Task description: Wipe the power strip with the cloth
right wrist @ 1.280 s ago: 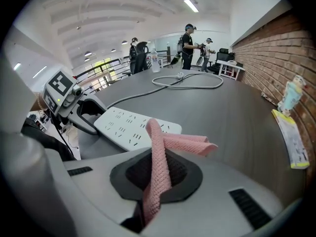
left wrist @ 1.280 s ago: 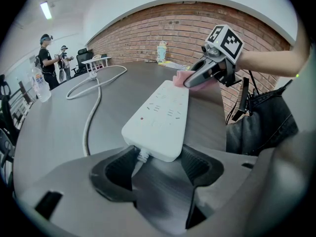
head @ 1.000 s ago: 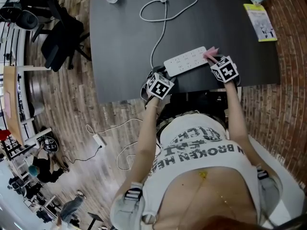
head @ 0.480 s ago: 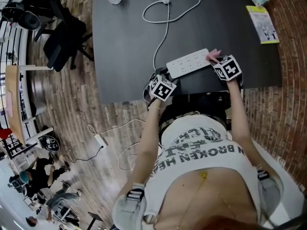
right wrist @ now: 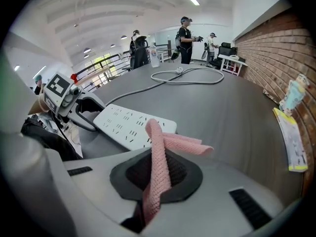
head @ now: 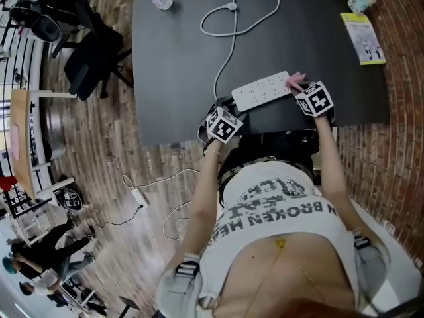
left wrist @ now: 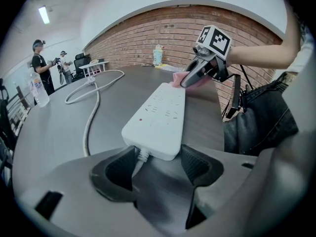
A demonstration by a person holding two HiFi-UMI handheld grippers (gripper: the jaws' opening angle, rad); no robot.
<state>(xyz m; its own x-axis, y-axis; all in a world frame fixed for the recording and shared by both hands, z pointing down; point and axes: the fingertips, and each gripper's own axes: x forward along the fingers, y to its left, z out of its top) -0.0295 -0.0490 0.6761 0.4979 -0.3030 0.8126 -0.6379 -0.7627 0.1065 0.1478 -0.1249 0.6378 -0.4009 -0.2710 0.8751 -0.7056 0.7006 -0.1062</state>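
Cloth (right wrist: 180, 143), pink, sits pinched in the right gripper (right wrist: 157, 174) at one end of the white power strip (head: 261, 90) on the dark table (head: 179, 65), while the left gripper (left wrist: 157, 169), jaws wide, brackets the cable end, apparently steadying it for wiping

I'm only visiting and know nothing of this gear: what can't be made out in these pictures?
- Head view: whether the pink cloth touches the power strip; the right hand-held gripper and its marker cube cover the spot.
- Head view: the cord loop is cut off by the top edge.
- Head view: the yellow booklet print is too small.
- Left gripper view: whether the left hand-held gripper squeezes the strip's end or only flanks it.
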